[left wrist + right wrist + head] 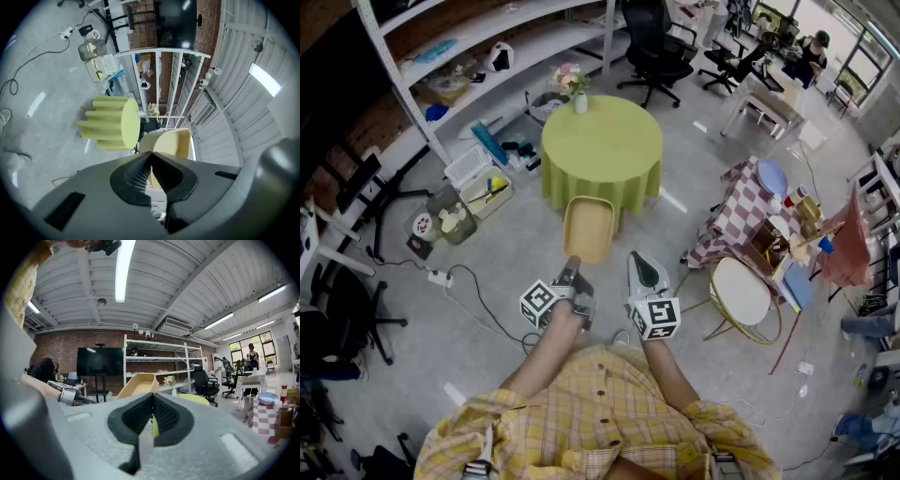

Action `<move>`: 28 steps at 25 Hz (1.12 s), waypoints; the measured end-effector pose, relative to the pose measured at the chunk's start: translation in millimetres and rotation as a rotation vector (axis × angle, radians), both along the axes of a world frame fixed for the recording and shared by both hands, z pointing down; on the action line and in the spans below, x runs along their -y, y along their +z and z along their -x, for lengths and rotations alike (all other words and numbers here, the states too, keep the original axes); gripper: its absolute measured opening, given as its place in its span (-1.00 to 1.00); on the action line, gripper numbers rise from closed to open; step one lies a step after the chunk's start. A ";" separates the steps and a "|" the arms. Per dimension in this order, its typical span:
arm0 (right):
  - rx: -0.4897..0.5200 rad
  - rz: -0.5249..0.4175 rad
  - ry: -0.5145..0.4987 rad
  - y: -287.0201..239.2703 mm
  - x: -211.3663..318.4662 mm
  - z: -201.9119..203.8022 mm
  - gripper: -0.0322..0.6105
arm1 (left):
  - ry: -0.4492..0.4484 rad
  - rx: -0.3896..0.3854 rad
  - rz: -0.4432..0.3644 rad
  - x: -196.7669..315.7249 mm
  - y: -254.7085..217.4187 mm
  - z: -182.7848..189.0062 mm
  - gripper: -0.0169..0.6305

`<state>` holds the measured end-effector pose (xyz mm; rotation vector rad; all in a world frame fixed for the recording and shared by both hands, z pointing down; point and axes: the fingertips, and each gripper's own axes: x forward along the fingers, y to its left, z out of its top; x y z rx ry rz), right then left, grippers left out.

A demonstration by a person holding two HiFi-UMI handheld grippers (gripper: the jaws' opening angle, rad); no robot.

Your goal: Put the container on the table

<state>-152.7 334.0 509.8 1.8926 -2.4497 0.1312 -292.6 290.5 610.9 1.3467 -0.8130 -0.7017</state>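
A pale yellow container [589, 228] hangs over the grey floor just in front of a round table with a green cloth [602, 150]. My left gripper [572, 267] is shut on its near rim. In the left gripper view the container [171, 140] rises just past the closed left gripper [150, 157], with the table [126, 123] beyond it. My right gripper [642, 261] hovers beside the container's right corner, apart from it. In the right gripper view the right gripper [151, 397] has its jaws together and empty, and the container [138, 385] shows to their upper left.
A small vase of flowers [579, 94] stands at the table's far edge. Bins and boxes [473, 183] sit by the shelving on the left. A checked-cloth table [750, 211] and a round-seated chair [741, 292] stand on the right. A cable [473, 291] lies on the floor.
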 end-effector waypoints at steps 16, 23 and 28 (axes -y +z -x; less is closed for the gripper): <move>0.020 0.001 -0.042 4.7 5.4 -31.7 -0.90 | -0.017 0.006 0.014 -2.0 5.1 -34.8 -0.90; 0.011 0.011 -0.074 7.0 8.8 -68.1 -0.90 | -0.040 0.006 0.008 -0.3 4.5 -72.2 -0.90; 0.002 0.006 -0.107 12.1 3.7 -96.1 -0.90 | -0.057 0.001 0.000 -6.4 6.7 -102.5 -0.90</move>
